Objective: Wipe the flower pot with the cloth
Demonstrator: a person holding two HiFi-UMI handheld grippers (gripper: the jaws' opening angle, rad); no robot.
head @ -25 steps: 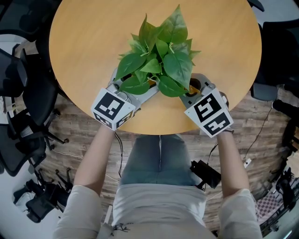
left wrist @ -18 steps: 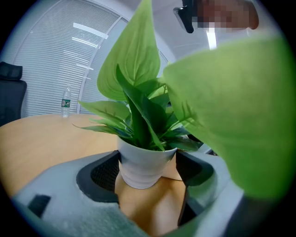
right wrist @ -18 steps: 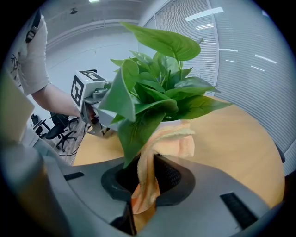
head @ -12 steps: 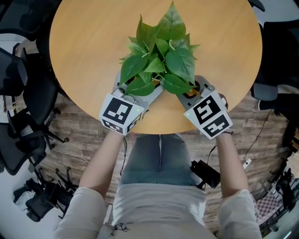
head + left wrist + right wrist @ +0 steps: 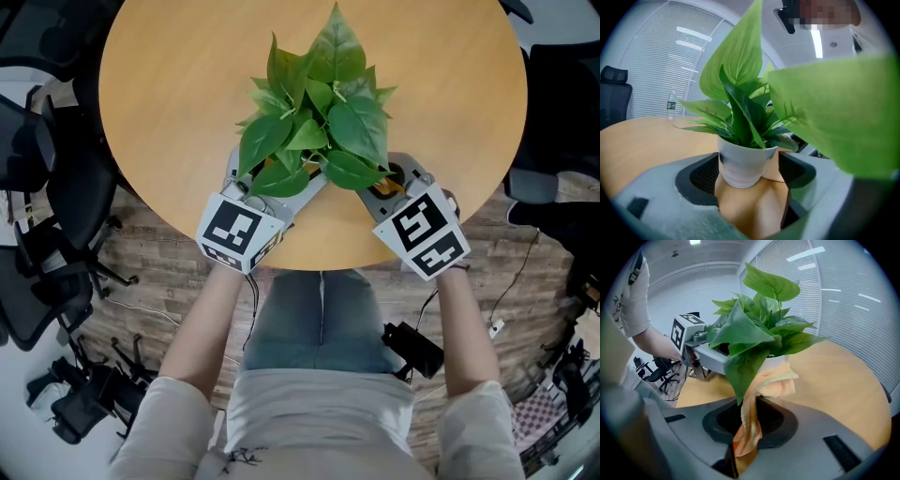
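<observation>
A round wooden desk (image 5: 169, 84) stands over a plank floor (image 5: 141, 272), with black office chairs (image 5: 37, 187) at left and window blinds (image 5: 656, 61) behind. Broad green leaves (image 5: 314, 122) cover both jaw tips from above. The left hand-held gripper (image 5: 750, 172) grasps the white flower pot (image 5: 740, 164) near the desk's front edge. The right hand-held gripper (image 5: 749, 427) is clenched on an orange cloth (image 5: 776, 380) that lies against the pot.

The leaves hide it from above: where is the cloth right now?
In the right gripper view, the cloth hangs clamped in the right gripper, its top bunched against the pot under the leaves.
</observation>
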